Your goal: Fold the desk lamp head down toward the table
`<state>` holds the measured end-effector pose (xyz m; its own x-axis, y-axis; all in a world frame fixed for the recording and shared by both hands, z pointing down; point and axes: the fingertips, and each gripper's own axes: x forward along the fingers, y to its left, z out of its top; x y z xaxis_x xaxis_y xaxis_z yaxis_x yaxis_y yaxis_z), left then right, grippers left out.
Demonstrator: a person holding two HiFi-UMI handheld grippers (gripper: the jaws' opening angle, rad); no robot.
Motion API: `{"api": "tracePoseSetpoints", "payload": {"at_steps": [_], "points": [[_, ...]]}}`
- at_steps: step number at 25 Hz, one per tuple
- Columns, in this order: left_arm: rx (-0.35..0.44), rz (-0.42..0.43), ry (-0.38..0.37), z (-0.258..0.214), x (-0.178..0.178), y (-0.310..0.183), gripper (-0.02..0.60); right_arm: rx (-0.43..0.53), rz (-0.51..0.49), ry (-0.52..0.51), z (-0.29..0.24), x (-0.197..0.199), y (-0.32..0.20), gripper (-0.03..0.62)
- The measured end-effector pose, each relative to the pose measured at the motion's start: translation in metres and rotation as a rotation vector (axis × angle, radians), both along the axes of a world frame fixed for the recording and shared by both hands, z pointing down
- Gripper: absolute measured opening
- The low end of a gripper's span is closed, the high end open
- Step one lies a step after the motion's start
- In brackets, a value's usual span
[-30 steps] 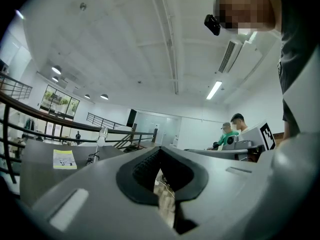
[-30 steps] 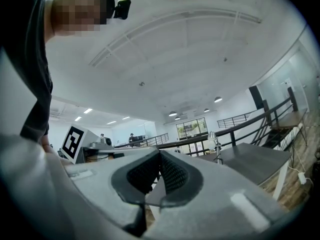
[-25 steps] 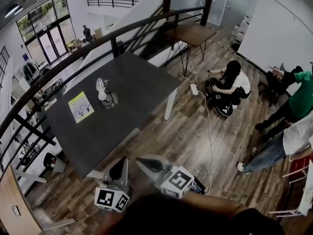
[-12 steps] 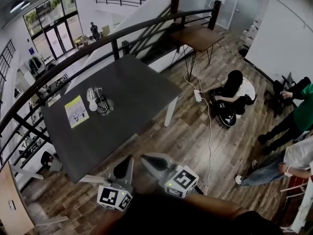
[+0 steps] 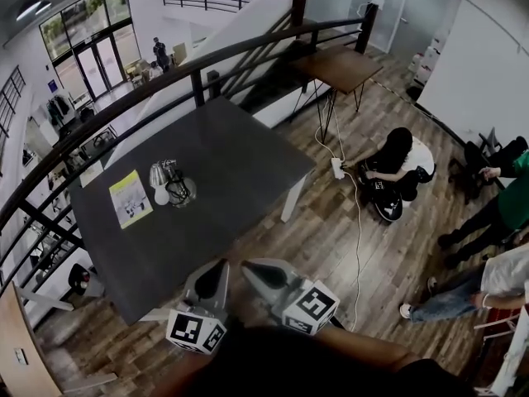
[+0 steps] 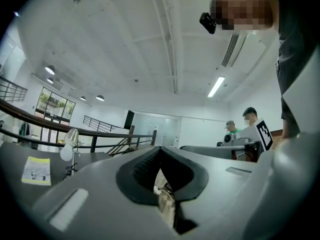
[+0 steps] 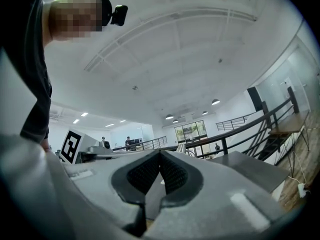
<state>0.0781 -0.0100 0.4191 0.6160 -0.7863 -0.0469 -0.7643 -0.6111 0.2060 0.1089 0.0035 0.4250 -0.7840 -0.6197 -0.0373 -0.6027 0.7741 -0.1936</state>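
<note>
The desk lamp (image 5: 169, 184) stands on the dark table (image 5: 231, 151), its pale head raised on a thin arm, left of the table's middle. In the left gripper view the lamp (image 6: 69, 140) shows at the left, head up. My left gripper (image 5: 217, 265) and right gripper (image 5: 247, 265) hover side by side just off the table's near edge, well short of the lamp. Both point level at the table. The left gripper (image 6: 160, 149) is shut and holds nothing. The right gripper (image 7: 160, 153) is shut and empty too.
A yellow leaflet (image 5: 131, 198) lies left of the lamp. A black railing (image 5: 198, 60) runs behind the table. Right of it a person sits on the wooden floor (image 5: 395, 157) beside a white cable (image 5: 355, 222); others stand at the far right. A brown table (image 5: 340, 66) stands behind.
Both grippers have moved forward together toward the table's near edge, still shut. The table and lamp sit lower and nearer in the head view. The lamp itself has not changed.
</note>
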Motion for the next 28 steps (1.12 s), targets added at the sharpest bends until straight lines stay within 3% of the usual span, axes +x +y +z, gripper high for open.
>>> {"api": "tracePoseSetpoints", "payload": {"at_steps": [5,18,28], "points": [[-0.005,0.029,0.011,0.004,-0.022,-0.034,0.002,-0.013,0.023,0.004,0.005,-0.023,-0.033,0.003],[-0.002,0.051,-0.002,-0.013,-0.133,-0.109,0.002,-0.012,0.051,-0.007,-0.012,-0.133,-0.106,0.003],[-0.031,0.012,0.003,0.002,-0.168,-0.132,0.002,-0.041,0.036,0.001,0.000,-0.162,-0.140,0.003]]}}
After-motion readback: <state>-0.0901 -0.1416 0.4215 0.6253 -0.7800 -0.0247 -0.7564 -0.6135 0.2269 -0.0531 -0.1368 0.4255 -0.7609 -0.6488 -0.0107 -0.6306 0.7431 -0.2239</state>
